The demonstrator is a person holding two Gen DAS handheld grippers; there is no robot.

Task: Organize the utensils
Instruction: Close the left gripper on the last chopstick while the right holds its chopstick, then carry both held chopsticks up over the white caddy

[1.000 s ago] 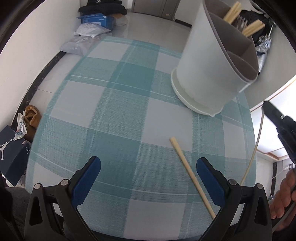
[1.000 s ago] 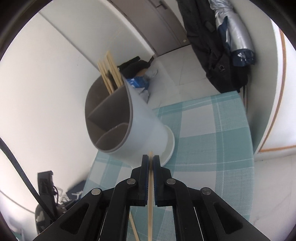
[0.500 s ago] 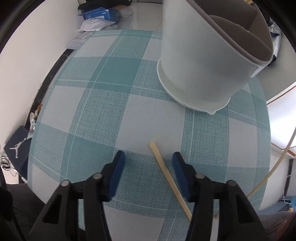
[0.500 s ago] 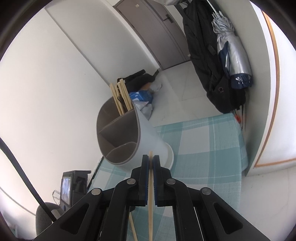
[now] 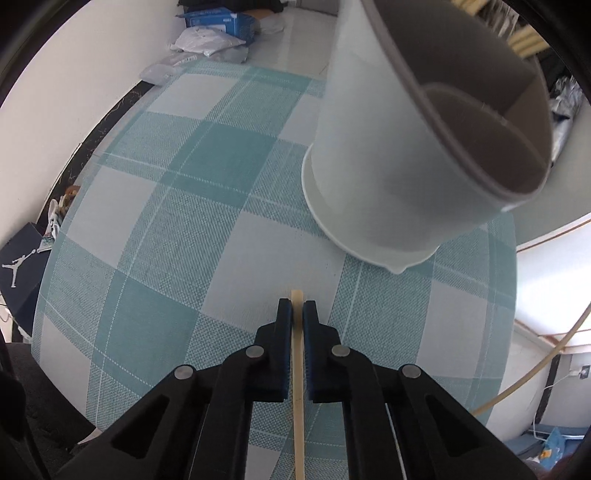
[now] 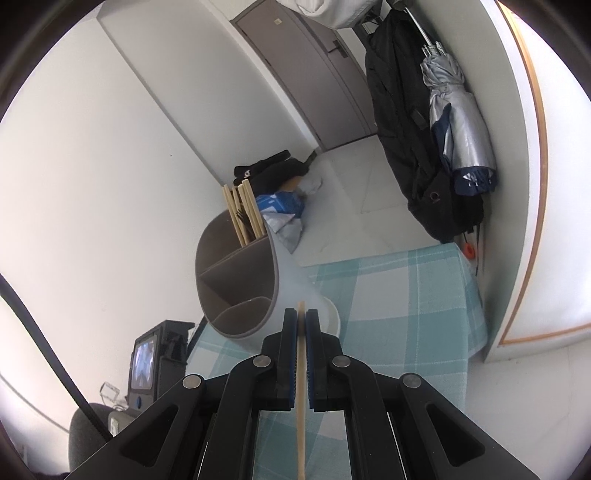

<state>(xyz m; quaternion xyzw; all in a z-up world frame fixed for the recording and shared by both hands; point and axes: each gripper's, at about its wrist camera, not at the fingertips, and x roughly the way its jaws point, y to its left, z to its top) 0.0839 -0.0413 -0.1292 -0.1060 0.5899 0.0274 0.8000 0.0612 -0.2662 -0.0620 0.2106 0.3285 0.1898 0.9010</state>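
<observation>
Domestic setting, apparently a home entrance area. A grey door (image 6: 295,74) stands at 12 o'clock in the right wrist view. Dark coats (image 6: 402,122) and a folded silver umbrella (image 6: 458,125) hang at 1 o'clock. Bags and a blue box (image 5: 212,18) lie on the tiled floor (image 6: 351,206). A table carries a teal checked cloth (image 5: 184,221). A shoebox (image 5: 18,269) sits at 9 o'clock in the left wrist view.
</observation>
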